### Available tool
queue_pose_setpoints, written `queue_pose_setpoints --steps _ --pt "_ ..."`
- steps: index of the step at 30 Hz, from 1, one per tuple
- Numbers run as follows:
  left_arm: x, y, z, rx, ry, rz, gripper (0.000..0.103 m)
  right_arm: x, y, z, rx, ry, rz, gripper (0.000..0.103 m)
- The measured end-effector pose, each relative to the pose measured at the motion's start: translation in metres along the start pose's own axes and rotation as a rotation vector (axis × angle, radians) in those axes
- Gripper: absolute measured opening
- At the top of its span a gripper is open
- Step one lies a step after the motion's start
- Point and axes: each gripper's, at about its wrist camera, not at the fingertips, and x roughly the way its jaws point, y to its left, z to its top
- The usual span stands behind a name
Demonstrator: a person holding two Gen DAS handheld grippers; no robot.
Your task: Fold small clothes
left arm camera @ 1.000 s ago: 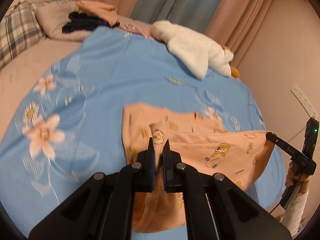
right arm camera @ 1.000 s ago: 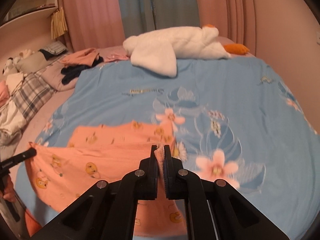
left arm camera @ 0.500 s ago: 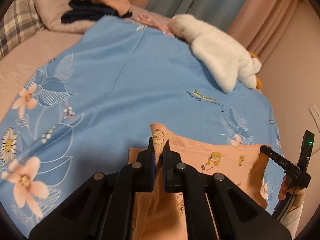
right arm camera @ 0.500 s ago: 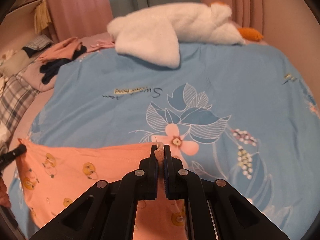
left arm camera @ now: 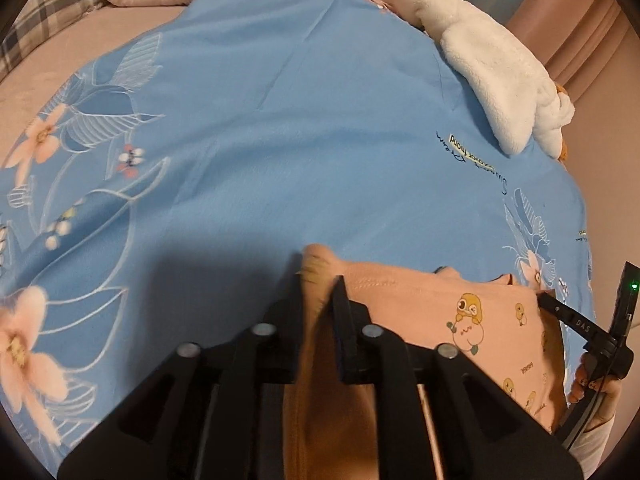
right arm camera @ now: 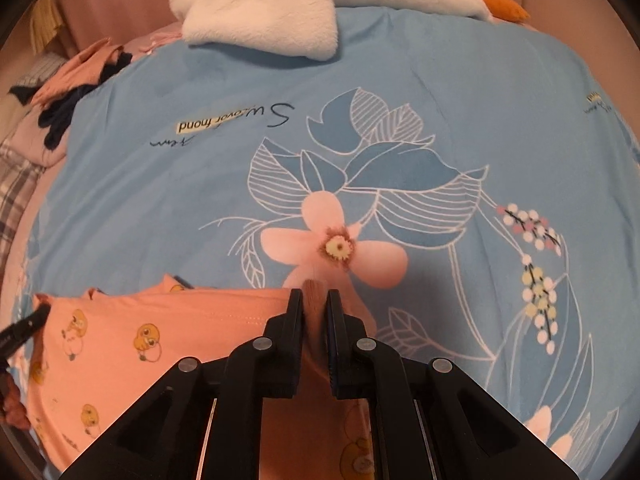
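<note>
Two hand-held grippers pinch the same peach garment: the left hand-held gripper and the right hand-held gripper each have their jaws nearly closed on a bunched corner of its far edge. The garment, printed with small yellow cartoon figures, stretches between them at the near side of the blue floral bedcover. Its print reads "fond". A white plush toy lies at the far edge.
</note>
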Motion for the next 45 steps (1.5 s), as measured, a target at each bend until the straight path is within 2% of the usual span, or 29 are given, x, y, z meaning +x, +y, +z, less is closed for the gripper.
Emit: queue_pose_setpoints --steps 1,2,3,4,5,7,9,11,15,18,20,23,27,29,32,33,34,35,37,38,39,40,41,42,45 --pt "-0.009 0.001 -0.002 -0.002 -0.012 0.012 0.031 -0.004 -0.001 -0.001 0.002 0.000 -0.007 0.014" --pt "-0.014 0.003 -0.004 -0.005 -0.020 0.014 0.033 -0.012 -0.001 -0.003 0.002 -0.004 -0.031 0.031" --pt "-0.023 0.005 -0.007 -0.009 -0.026 0.013 0.038 -0.024 -0.002 -0.007 0.001 -0.026 -0.051 0.041" --pt "-0.029 0.007 -0.010 -0.015 -0.025 0.010 0.045 -0.034 -0.003 -0.011 0.006 -0.053 -0.050 0.059" --pt "-0.040 0.012 -0.017 -0.036 -0.022 -0.002 0.050 -0.049 -0.007 -0.017 0.020 -0.088 -0.034 0.067" --pt "-0.051 0.018 -0.027 -0.065 -0.025 -0.038 0.066 -0.076 -0.017 -0.037 0.063 -0.127 0.011 0.068" --pt "-0.060 0.025 -0.045 -0.100 -0.008 -0.070 0.071 -0.099 -0.029 -0.065 0.112 -0.160 0.052 0.069" --pt "-0.062 0.025 -0.059 -0.113 0.018 -0.097 0.071 -0.109 -0.035 -0.089 0.148 -0.165 0.078 0.074" --pt "-0.054 0.026 -0.082 -0.139 0.070 -0.098 0.071 -0.120 -0.053 -0.137 0.259 -0.118 0.121 0.074" --pt "-0.052 0.026 -0.087 -0.162 0.073 -0.154 0.070 -0.112 -0.054 -0.150 0.288 -0.129 0.201 0.074" --pt "-0.052 0.025 -0.087 -0.162 0.089 -0.176 0.069 -0.104 -0.057 -0.162 0.358 -0.106 0.256 0.074" --pt "-0.052 0.029 -0.088 -0.185 0.103 -0.219 0.069 -0.089 -0.052 -0.166 0.404 -0.072 0.309 0.074" --pt "-0.049 0.032 -0.088 -0.204 0.119 -0.274 0.069 -0.082 -0.034 -0.155 0.368 -0.095 0.316 0.074" --pt "-0.044 0.031 -0.086 -0.211 0.134 -0.310 0.069 -0.072 -0.028 -0.146 0.365 -0.094 0.347 0.074" --pt "-0.036 0.025 -0.081 -0.213 0.145 -0.349 0.069 -0.064 -0.025 -0.140 0.387 -0.124 0.341 0.074" --pt "-0.034 0.023 -0.079 -0.210 0.153 -0.358 0.064 -0.062 -0.023 -0.136 0.390 -0.135 0.346 0.074" --pt "-0.031 0.019 -0.078 -0.204 0.156 -0.355 0.053 -0.063 -0.022 -0.138 0.390 -0.137 0.348 0.074" --pt "-0.029 0.018 -0.077 -0.199 0.157 -0.346 0.047 -0.060 -0.019 -0.133 0.393 -0.134 0.344 0.074" --pt "-0.026 0.013 -0.077 -0.173 0.152 -0.297 0.028 -0.057 -0.014 -0.128 0.383 -0.143 0.338 0.074" --pt "-0.026 0.011 -0.077 -0.169 0.145 -0.291 0.025 -0.055 -0.010 -0.124 0.375 -0.142 0.333 0.073" --pt "-0.027 0.010 -0.078 -0.173 0.139 -0.287 0.022 -0.054 -0.006 -0.122 0.367 -0.143 0.321 0.069" --pt "-0.029 0.011 -0.079 -0.177 0.131 -0.282 0.019 -0.054 -0.006 -0.122 0.363 -0.143 0.311 0.054" --pt "-0.031 0.012 -0.080 -0.178 0.127 -0.281 0.019 -0.053 -0.003 -0.120 0.350 -0.134 0.287 0.029" --pt "-0.035 0.012 -0.081 -0.181 0.120 -0.279 0.018 -0.052 -0.003 -0.120 0.342 -0.128 0.274 0.022" --pt "-0.049 0.010 -0.081 -0.181 0.098 -0.280 0.017 -0.066 -0.001 -0.122 0.326 -0.144 0.281 0.019"
